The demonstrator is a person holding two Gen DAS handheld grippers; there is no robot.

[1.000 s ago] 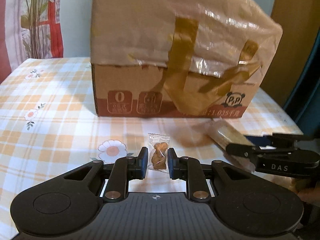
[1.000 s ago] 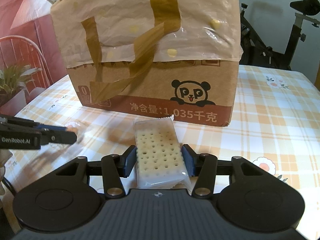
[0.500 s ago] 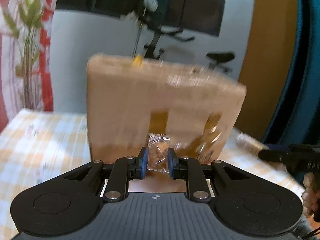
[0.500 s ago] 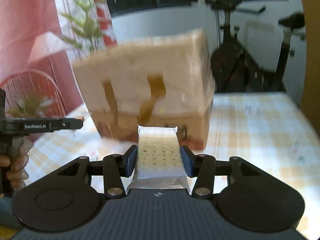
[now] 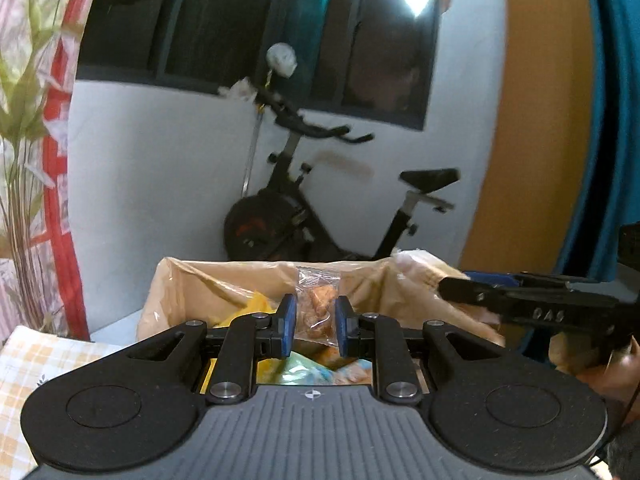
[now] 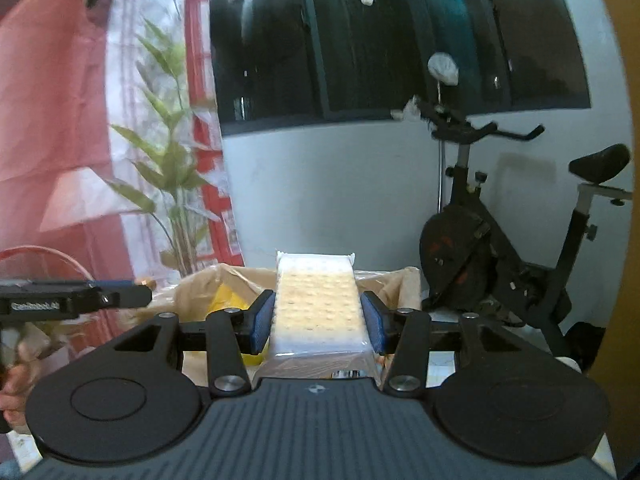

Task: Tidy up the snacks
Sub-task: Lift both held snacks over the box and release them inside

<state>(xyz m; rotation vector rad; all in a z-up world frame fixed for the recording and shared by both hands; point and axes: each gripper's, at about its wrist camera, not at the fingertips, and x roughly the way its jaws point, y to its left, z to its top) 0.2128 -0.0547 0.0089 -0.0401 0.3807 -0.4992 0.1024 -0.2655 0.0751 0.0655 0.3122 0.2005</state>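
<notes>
The snack packet (image 5: 316,309) is clamped in the left gripper (image 5: 314,325), directly above the open box (image 5: 180,280) just below and ahead. The cracker pack (image 6: 318,308) sits gripped in the right gripper (image 6: 318,326), long axis pointing forward over the same box, so both need only drop downward.

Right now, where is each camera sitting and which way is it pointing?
Left wrist: on the left gripper, looking forward over the open box at a wall and exercise bike; its fingers pinch a small snack packet, and the right gripper enters from the right.
Right wrist: on the right gripper, facing the same way; its fingers clamp a cracker pack, with the left gripper at left.
Shared: box, bike, window.
</notes>
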